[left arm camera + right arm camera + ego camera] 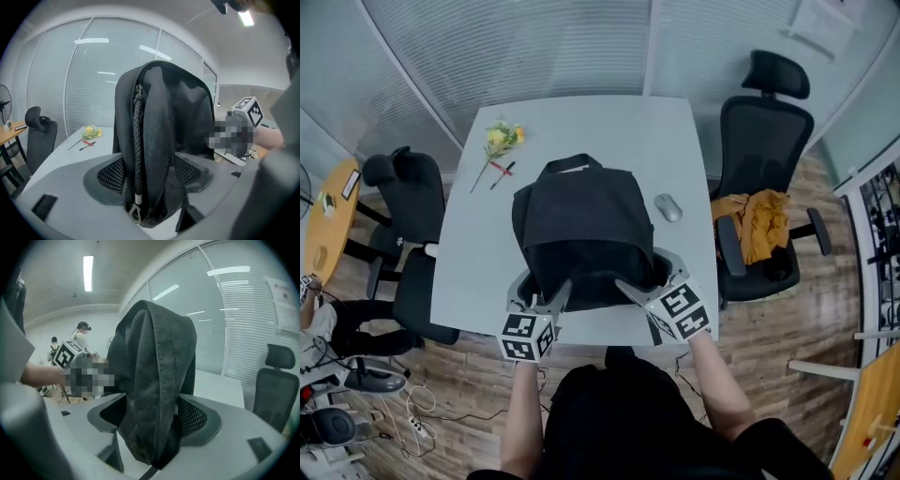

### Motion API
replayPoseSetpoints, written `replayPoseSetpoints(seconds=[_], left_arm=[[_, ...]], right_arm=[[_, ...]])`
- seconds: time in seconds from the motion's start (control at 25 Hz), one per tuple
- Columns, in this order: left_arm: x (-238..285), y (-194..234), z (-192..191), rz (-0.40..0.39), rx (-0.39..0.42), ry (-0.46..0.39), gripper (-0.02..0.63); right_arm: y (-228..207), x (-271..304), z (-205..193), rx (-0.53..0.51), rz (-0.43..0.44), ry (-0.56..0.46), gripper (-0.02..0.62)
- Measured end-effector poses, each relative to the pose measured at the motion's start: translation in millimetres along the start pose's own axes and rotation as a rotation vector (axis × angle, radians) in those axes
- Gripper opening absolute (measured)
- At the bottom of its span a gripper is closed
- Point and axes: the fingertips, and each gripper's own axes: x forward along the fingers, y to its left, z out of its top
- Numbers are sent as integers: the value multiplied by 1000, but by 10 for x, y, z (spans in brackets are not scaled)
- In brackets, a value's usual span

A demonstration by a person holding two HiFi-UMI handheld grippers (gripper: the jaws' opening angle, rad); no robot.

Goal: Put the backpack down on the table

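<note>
A black backpack (581, 234) stands upright on the white table (478, 281), near the front edge, with its carry handle on top. My left gripper (542, 286) is at its lower left corner and my right gripper (649, 272) at its lower right corner. In the left gripper view the jaws stand wide, and the backpack's side edge (164, 131) and its zip cord hang loosely between the mesh pads (110, 176). In the right gripper view a fold of the backpack (159, 371) likewise sits between spread jaws, with the mesh pad (194, 416) showing beside it.
A grey mouse (667, 207) lies just right of the backpack. A yellow flower (501, 139) and a red pen (502, 169) lie at the far left. A black chair with an orange cloth (759, 220) stands right; another chair (408, 187) stands left.
</note>
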Motion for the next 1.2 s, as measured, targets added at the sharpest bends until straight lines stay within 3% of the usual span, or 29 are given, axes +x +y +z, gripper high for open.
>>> replayPoseSetpoints(seconds=[0.36, 1.2], left_arm=[[-271, 16, -97, -32, 22, -6, 296], [-1504, -443, -417, -184, 36, -105, 290]], right_arm=[[69, -411, -163, 104, -206, -29, 321], [1562, -1014, -466, 120, -247, -36, 268]])
